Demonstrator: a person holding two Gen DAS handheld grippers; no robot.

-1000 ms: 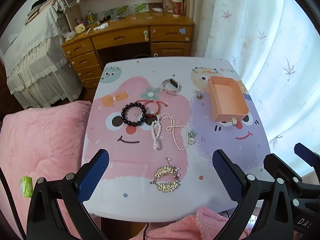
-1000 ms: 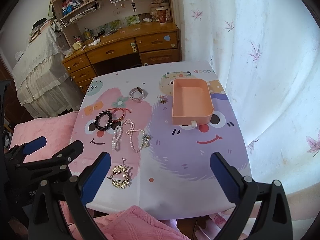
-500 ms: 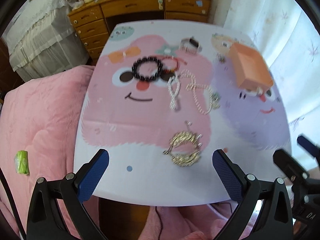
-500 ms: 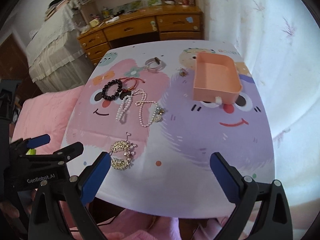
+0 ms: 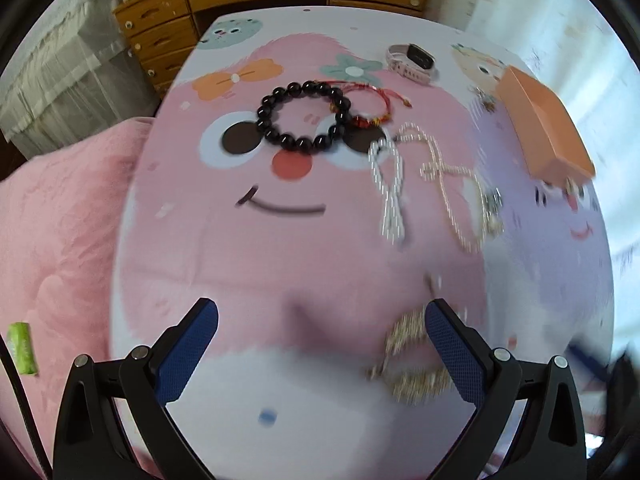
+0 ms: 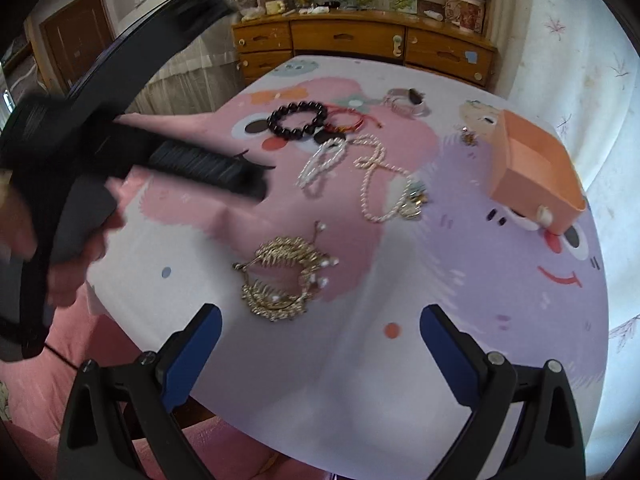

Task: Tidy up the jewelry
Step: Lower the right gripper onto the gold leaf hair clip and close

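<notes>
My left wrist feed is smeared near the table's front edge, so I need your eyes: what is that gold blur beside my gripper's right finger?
Observer: The right wrist view shows it sharply. It is a gold leaf-pattern ornament with small white beads, lying flat on the table, and no gripper touches it.
Operator: Anything in the orange box? I only see its outside.
Observer: From the right wrist, part of the inside of the orange box shows, and that part is bare.
Operator: Is the right gripper free?
Observer: The right gripper is open, with nothing between its fingers.
</notes>
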